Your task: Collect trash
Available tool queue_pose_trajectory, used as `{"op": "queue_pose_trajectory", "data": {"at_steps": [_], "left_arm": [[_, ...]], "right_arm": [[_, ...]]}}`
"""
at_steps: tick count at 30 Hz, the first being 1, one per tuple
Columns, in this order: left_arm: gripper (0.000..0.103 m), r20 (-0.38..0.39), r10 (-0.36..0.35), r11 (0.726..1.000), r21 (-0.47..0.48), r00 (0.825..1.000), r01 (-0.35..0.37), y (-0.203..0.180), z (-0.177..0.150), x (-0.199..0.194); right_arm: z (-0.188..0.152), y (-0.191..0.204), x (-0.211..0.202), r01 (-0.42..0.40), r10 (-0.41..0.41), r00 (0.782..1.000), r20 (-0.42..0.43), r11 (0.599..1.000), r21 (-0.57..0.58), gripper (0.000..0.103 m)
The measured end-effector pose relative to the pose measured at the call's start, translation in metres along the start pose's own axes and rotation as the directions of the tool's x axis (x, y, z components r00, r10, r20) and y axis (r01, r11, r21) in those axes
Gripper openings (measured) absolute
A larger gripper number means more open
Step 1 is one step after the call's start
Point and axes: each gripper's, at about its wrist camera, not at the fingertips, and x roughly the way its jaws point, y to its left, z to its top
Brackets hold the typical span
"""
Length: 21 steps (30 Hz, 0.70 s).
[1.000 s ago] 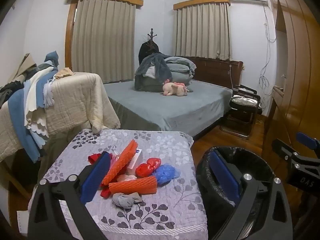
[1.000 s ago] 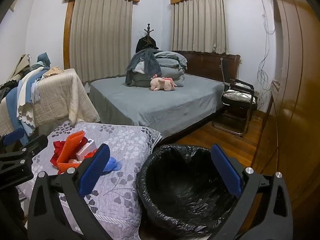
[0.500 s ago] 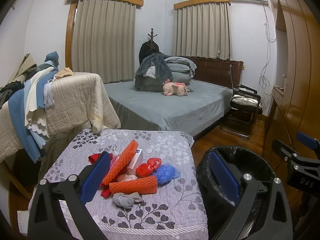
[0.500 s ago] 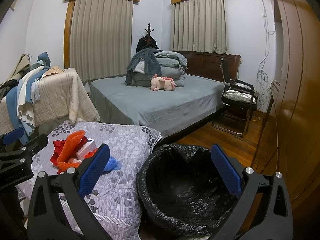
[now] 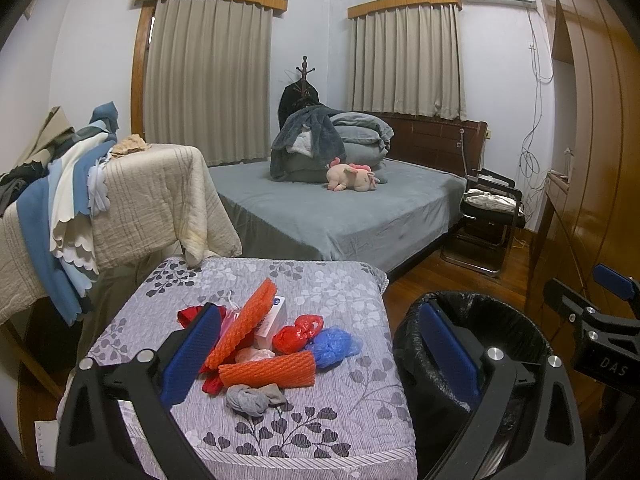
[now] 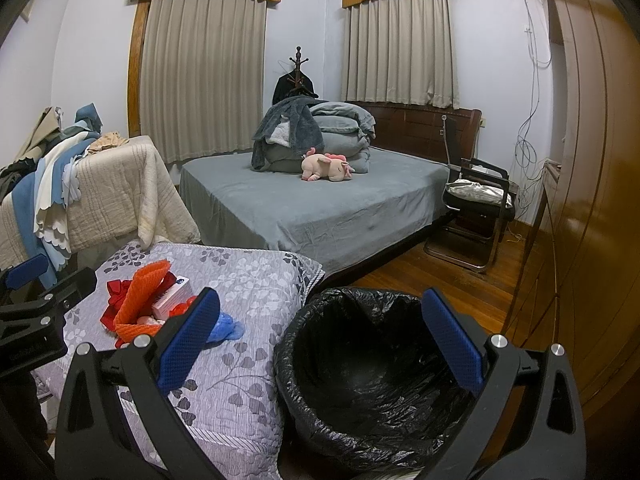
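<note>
Left gripper (image 5: 316, 354) spread wide, holds nothing, aims straight at trash heap (image 5: 264, 344) on floral quilted table (image 5: 320, 432). Heap left of black-lined bin (image 6: 360, 368), well clear of rim. Nearest piece: orange foam net (image 5: 267, 369), long axis crosswise to fingers; grey rag (image 5: 254, 399) just in front. Left nearer. Right gripper (image 6: 316, 344) also wide apart, empty, above bin mouth. Heap's underside layers hidden; bin bottom too dark to read.
</note>
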Motion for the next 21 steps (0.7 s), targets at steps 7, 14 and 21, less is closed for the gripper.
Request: {"op": "queue_pose_trajectory", "data": {"at_steps": [7, 14, 21], "left_arm": [[0.097, -0.001, 0.000, 1.000, 0.000, 1.000, 0.000, -0.0001, -0.0001, 0.0002], [0.097, -0.003, 0.000, 1.000, -0.001, 1.000, 0.000, 0.0019, -0.0021, 0.0015], [0.097, -0.003, 0.000, 1.000, -0.001, 1.000, 0.000, 0.0022, -0.0021, 0.0015]], "right_arm": [[-0.0012, -0.0001, 0.0011, 0.000, 0.000, 1.000, -0.001, 1.000, 0.000, 0.098], [-0.0024, -0.0003, 0.0026, 0.000, 0.000, 1.000, -0.001, 1.000, 0.001, 0.098], [-0.0038, -0.0003, 0.0043, -0.001, 0.001, 1.000, -0.001, 1.000, 0.003, 0.098]]}}
